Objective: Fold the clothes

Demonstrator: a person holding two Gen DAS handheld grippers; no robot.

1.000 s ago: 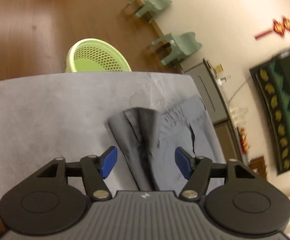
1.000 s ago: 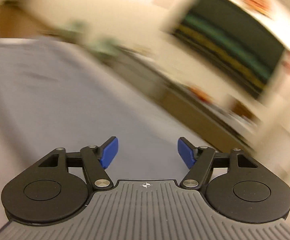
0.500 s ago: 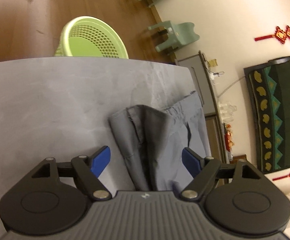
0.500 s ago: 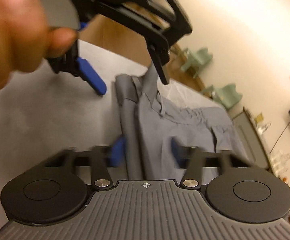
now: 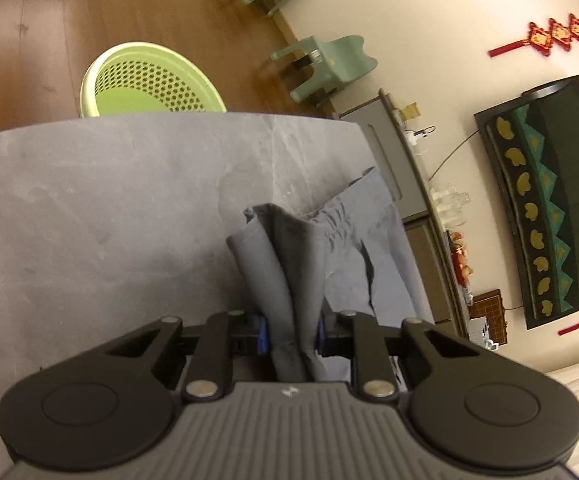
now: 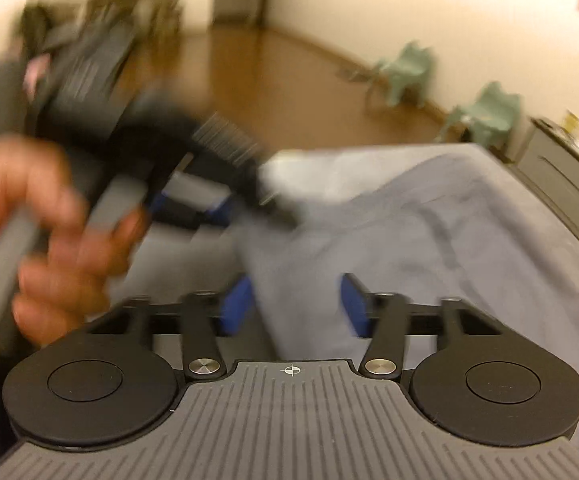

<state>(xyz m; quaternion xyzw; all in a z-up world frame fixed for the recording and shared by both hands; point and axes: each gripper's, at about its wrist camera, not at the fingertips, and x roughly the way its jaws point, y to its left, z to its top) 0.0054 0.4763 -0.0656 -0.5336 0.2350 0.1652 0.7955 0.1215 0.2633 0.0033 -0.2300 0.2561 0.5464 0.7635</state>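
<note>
Grey shorts [image 5: 329, 264] on the grey table [image 5: 89, 220], soft and floppy: we have the left gripper [image 5: 289, 334] clamped on a bunched edge fold, right gripper [image 6: 295, 306] gaping around cloth, best grabbed at hems.

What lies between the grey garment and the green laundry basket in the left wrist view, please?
Only bare grey table separates the grey garment from the green laundry basket, which stands on the floor beyond the far edge; left wrist view.

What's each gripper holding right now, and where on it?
Left gripper pinches the grey shorts at a bunched fold near the waistband. Right gripper is open, holding nothing.
</note>
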